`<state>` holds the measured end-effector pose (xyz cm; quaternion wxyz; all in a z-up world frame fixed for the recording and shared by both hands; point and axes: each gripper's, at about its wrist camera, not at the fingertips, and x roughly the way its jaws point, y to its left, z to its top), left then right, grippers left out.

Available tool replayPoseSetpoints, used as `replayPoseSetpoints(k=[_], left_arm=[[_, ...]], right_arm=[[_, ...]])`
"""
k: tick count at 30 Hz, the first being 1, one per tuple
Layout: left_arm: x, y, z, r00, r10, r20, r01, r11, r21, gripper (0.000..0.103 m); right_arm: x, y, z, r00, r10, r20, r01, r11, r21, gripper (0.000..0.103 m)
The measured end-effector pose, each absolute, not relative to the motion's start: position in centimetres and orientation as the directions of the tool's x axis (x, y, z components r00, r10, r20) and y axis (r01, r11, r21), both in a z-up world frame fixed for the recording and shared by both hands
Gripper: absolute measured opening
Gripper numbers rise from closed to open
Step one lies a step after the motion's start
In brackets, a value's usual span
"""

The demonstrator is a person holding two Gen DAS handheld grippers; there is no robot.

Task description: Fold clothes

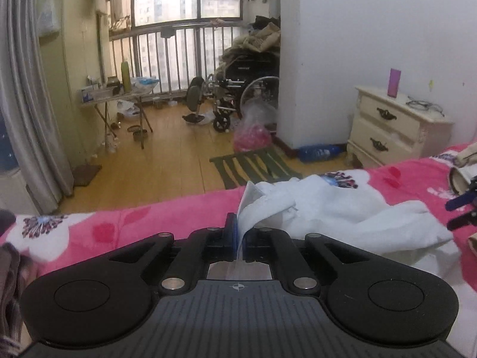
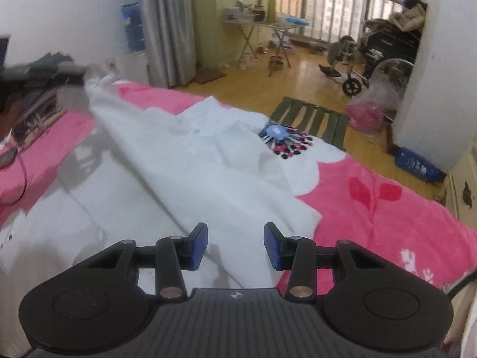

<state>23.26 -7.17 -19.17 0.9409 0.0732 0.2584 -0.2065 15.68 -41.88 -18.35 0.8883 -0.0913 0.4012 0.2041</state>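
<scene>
Left wrist view shows the left gripper with its jaws pressed together on a fold of the white shirt, the cloth rising in a peak just above the blue pads; the rest of the shirt lies crumpled to the right on the pink flowered blanket; at the far right edge the tips of the right gripper poke into the picture. Right wrist view shows that gripper with its jaws spread wide and nothing between them, held above the shirt's near edge; the shirt lies spread across the blanket, collar and a button toward the far side, and one corner is pulled up to the left where the left gripper, blurred, holds it.
</scene>
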Motion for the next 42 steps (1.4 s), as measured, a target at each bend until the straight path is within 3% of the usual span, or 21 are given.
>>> replayPoseSetpoints(k=[3,6,12,14,16,17,23,26,30,33,36,40,42], left_arm=[[23.0,-7.9,-18.8,0.794,-0.353,-0.494,0.443,0.894,0.072,0.001],[22.8,-8.5,-18.5,0.807,-0.357,-0.471,0.457,0.882,0.114,0.001],[21.9,-9.4,-17.8,0.823,-0.374,-0.427,0.485,0.855,0.185,0.001],[21.6,-9.2,-17.8,0.821,-0.385,-0.421,0.496,0.847,0.193,0.001],[21.3,-9.0,-17.8,0.819,-0.396,-0.416,0.507,0.838,0.200,0.002],[21.4,-9.1,-18.2,0.817,-0.390,-0.424,0.510,0.833,0.216,0.002],[22.7,-10.1,-20.7,0.807,-0.356,-0.472,0.519,0.809,0.276,0.002],[23.3,-11.5,-21.4,0.830,-0.332,-0.447,0.506,0.787,0.355,0.002],[22.3,-13.8,-19.1,0.904,-0.349,-0.246,0.427,0.729,0.535,0.002],[18.6,-13.6,-19.1,0.903,-0.415,-0.107,0.365,0.613,0.701,0.002],[14.5,-11.7,-23.8,0.881,-0.437,-0.181,0.380,0.427,0.821,0.003],[11.2,-9.1,-31.2,0.845,-0.365,-0.391,0.495,0.254,0.831,0.003],[9.9,-8.4,-33.0,0.828,-0.337,-0.449,0.537,0.244,0.807,0.003]], right_arm=[[15.4,-39.7,-19.1,0.608,0.283,-0.742,-0.506,0.858,-0.087,0.045],[14.7,-37.0,-19.6,0.629,0.297,-0.718,-0.596,0.777,-0.201,0.054],[15.1,-32.2,-21.7,0.670,0.285,-0.686,-0.667,0.637,-0.386,0.053],[15.8,-31.3,-22.4,0.669,0.264,-0.695,-0.668,0.623,-0.406,0.039],[16.8,-31.2,-23.0,0.660,0.233,-0.714,-0.660,0.633,-0.404,0.009],[17.2,-31.6,-22.7,0.664,0.227,-0.712,-0.639,0.666,-0.384,0.003],[19.4,-35.4,-20.9,0.661,0.246,-0.709,-0.482,0.864,-0.149,0.002],[20.2,-37.0,-20.3,0.677,0.246,-0.693,-0.387,0.921,-0.051,0.002],[19.4,-38.1,-19.7,0.745,0.235,-0.624,-0.335,0.941,-0.045,0.002],[17.7,-37.7,-20.1,0.759,0.268,-0.594,-0.409,0.905,-0.114,0.002],[15.7,-35.9,-22.2,0.714,0.300,-0.633,-0.543,0.807,-0.230,0.002],[13.3,-32.7,-26.6,0.647,0.272,-0.713,-0.691,0.604,-0.396,0.002],[12.7,-32.0,-27.7,0.628,0.261,-0.734,-0.716,0.564,-0.412,0.002]])
